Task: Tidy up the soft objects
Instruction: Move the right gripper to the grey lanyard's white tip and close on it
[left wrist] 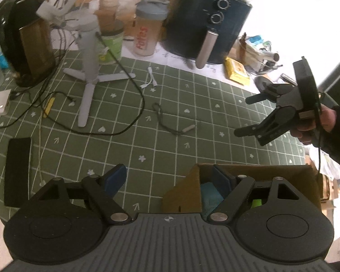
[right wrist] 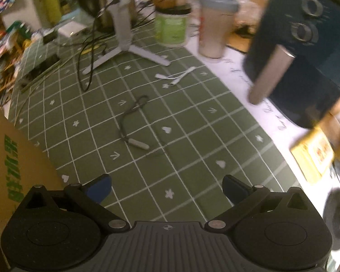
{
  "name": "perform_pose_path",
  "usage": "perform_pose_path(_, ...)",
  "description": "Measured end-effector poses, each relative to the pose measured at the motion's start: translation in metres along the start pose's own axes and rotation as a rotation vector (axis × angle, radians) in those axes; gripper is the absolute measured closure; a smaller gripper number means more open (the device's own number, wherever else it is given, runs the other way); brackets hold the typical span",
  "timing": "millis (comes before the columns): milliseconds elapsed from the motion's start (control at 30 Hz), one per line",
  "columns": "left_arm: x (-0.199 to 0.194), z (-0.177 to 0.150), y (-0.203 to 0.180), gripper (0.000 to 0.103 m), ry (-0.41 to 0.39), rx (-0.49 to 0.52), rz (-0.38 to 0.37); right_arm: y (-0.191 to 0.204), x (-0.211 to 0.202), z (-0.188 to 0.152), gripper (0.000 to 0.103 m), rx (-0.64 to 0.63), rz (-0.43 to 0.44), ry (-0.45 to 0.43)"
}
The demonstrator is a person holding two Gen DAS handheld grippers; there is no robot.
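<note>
A brown cardboard box (left wrist: 256, 170) sits at the table's near edge. Inside it I see a light blue soft object (left wrist: 209, 196) and a bright green one (left wrist: 257, 202). My left gripper (left wrist: 170, 181) is open and empty, its right finger over the box's opening. My right gripper (right wrist: 166, 188) is open and empty above the green grid tablecloth (right wrist: 170, 117); it also shows in the left wrist view (left wrist: 247, 116), held to the right above the table. The box's side with green print (right wrist: 13, 163) is at the left of the right wrist view.
A grey tripod stand (left wrist: 88, 68), black cables (left wrist: 133, 86), a small corded piece (right wrist: 137, 144), a white adapter (right wrist: 176, 77), a black air fryer (left wrist: 206, 22), a shaker bottle (left wrist: 147, 27), a green tub (left wrist: 110, 45), a kettle (left wrist: 27, 36), a black slab (left wrist: 17, 172) and a yellow packet (left wrist: 236, 71) crowd the table.
</note>
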State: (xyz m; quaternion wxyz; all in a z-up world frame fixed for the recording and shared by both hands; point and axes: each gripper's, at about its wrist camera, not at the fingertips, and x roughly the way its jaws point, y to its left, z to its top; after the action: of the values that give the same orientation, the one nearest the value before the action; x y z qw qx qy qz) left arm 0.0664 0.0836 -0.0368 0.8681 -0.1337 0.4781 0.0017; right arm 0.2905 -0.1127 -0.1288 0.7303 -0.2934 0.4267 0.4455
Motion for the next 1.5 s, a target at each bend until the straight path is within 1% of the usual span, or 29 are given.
perform_pose_path(367,-0.004,-0.009,0.013,0.021,-0.005,-0.070,0.025,0.013,0.053,0.028,0.000,-0.155,0.081,0.121)
perform_pose_path(467,-0.005,-0.013,0.016,0.022,-0.005,-0.088,0.030,0.019,0.068,0.034,0.002,-0.204,0.085,0.167)
perform_pose_path(533,-0.006,-0.015,0.019,0.022,-0.006,-0.099,0.033,0.024,0.077,0.039,0.012,-0.242,0.085,0.202)
perform_pose_path(667,-0.007,-0.019,0.024,0.022,-0.005,-0.124,0.041,0.034,0.093,0.046,0.018,-0.322,0.096,0.260)
perform_pose_path(733,-0.008,-0.021,0.027,0.022,-0.005,-0.136,0.043,0.037,0.101,0.051,0.029,-0.352,0.106,0.293)
perform_pose_path(767,-0.008,-0.022,0.028,0.022,-0.005,-0.140,0.043,0.038,0.105,0.053,0.032,-0.367,0.108,0.310)
perform_pose_path(833,-0.009,-0.023,0.029,0.022,-0.006,-0.147,0.044,0.043,0.113,0.057,0.044,-0.402,0.106,0.335)
perform_pose_path(967,-0.012,-0.026,0.032,0.022,-0.009,-0.158,0.046,0.050,0.122,0.066,0.055,-0.450,0.118,0.352)
perform_pose_path(1033,-0.014,-0.027,0.035,0.022,-0.011,-0.166,0.048,0.051,0.127,0.073,0.064,-0.460,0.129,0.363)
perform_pose_path(1100,-0.015,-0.028,0.037,0.022,-0.014,-0.174,0.051,0.053,0.129,0.077,0.066,-0.488,0.134,0.366)
perform_pose_path(1167,-0.017,-0.029,0.039,0.021,-0.017,-0.182,0.054,0.057,0.132,0.081,0.071,-0.521,0.141,0.384)
perform_pose_path(1200,-0.019,-0.030,0.040,0.022,-0.019,-0.185,0.056,0.060,0.133,0.082,0.075,-0.543,0.131,0.390)
perform_pose_path(1300,-0.022,-0.032,0.042,0.022,-0.023,-0.194,0.060,0.068,0.134,0.086,0.074,-0.604,0.105,0.396)
perform_pose_path(1367,-0.023,-0.033,0.043,0.022,-0.023,-0.198,0.064,0.077,0.134,0.091,0.069,-0.638,0.097,0.388)
perform_pose_path(1400,-0.024,-0.034,0.044,0.022,-0.024,-0.199,0.065,0.082,0.132,0.092,0.062,-0.654,0.095,0.382)
perform_pose_path(1500,-0.026,-0.035,0.044,0.022,-0.027,-0.204,0.067,0.091,0.133,0.098,0.061,-0.680,0.105,0.368)
